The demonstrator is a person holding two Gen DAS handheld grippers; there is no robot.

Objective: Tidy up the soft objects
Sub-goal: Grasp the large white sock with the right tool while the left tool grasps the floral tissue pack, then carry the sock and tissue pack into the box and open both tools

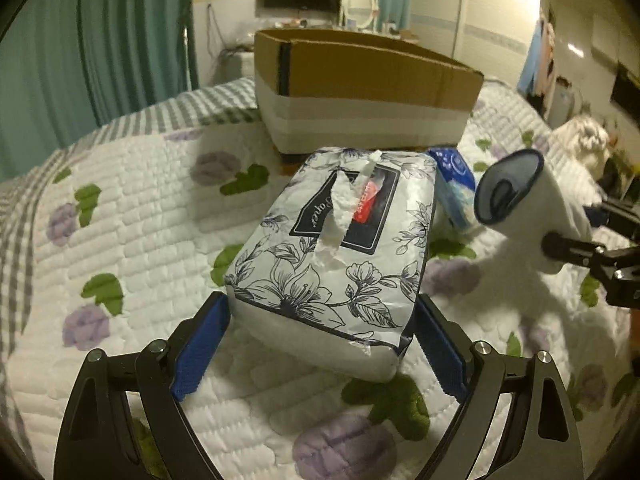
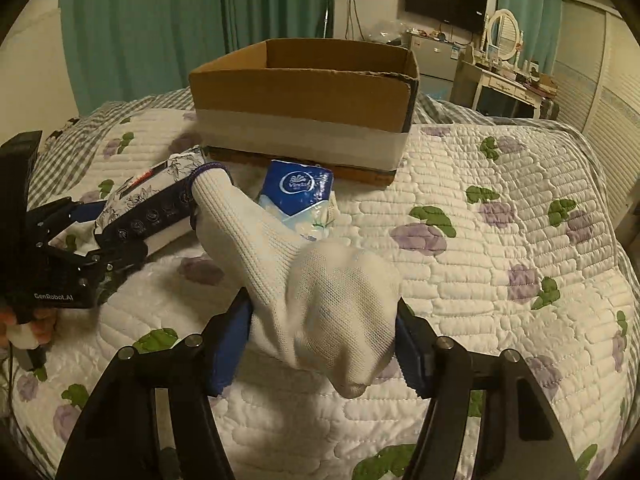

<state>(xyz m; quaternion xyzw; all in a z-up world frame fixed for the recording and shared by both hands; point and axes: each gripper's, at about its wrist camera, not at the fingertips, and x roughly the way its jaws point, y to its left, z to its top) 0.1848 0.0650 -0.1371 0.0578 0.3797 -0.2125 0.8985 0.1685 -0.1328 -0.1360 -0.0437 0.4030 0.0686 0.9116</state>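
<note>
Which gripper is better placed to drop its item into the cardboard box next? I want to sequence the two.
Right, probably. The right gripper already holds the white sock lifted, facing the cardboard box. The left gripper only brackets the floral tissue pack, which looks bulkier.

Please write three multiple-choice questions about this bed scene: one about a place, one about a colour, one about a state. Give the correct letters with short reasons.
1. Where does the cardboard box stand?
A. on the quilt, beyond the tissue packs
B. on the floor
C. on the dresser

2. What colour is the small tissue pack lying before the box?
A. red
B. blue
C. yellow

3. What does the right gripper hold?
A. nothing
B. the floral tissue pack
C. a white sock

Answers: 1 A, the box rests on the flowered quilt behind both packs. 2 B, its wrapper is blue. 3 C, the sock is pinched between the right fingers; the floral pack sits in the left gripper.
</note>
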